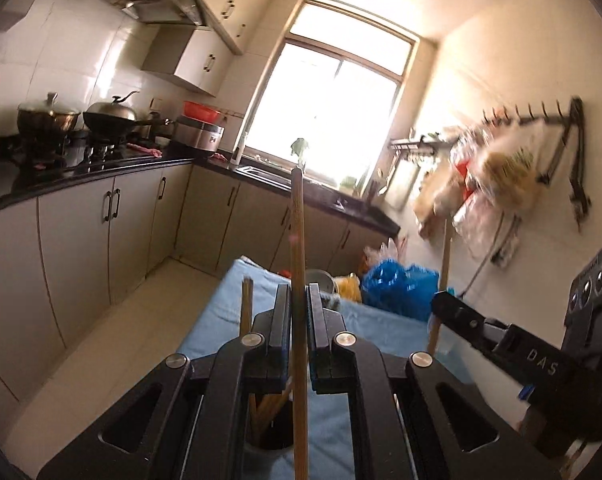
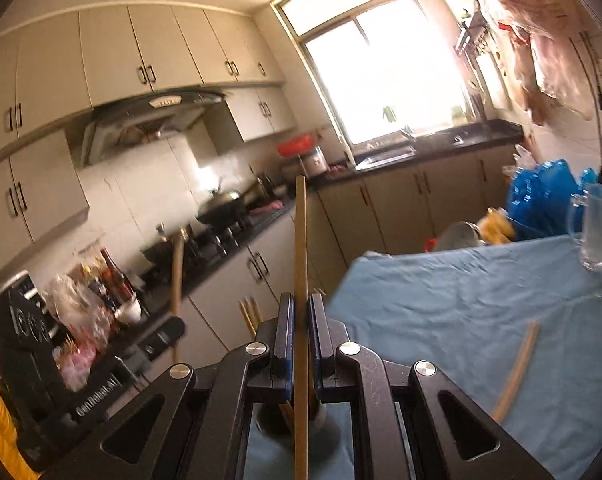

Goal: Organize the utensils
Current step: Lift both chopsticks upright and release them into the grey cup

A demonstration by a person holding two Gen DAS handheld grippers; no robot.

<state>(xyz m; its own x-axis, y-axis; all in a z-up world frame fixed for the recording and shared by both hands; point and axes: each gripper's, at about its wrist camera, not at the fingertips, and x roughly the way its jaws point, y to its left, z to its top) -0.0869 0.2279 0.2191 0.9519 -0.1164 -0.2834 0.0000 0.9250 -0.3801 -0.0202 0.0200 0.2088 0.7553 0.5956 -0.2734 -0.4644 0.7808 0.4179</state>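
While I held one wooden chopstick (image 1: 297, 280) clamped upright in the left gripper (image 1: 299, 312), the right gripper (image 2: 302, 320) pinched a second chopstick (image 2: 300, 280) the same way, both sets of jaws closed tight on the thin shafts. Below each gripper I could see the dark utensil cup (image 1: 271, 436), which already held a few chopsticks, their tips (image 1: 246, 304) poking up to the left. I judged this the carrying step: both sticks lifted, not yet dropped in. The next move, as I read it, called for lowering each stick tip-first over the cup's mouth before letting go. On the blue tablecloth (image 2: 441, 300) one more chopstick (image 2: 517, 368) lay loose on the right. Farther right stood one clear glass mug (image 2: 595, 228), and beyond the table's far edge one blue plastic bag (image 1: 401, 284).
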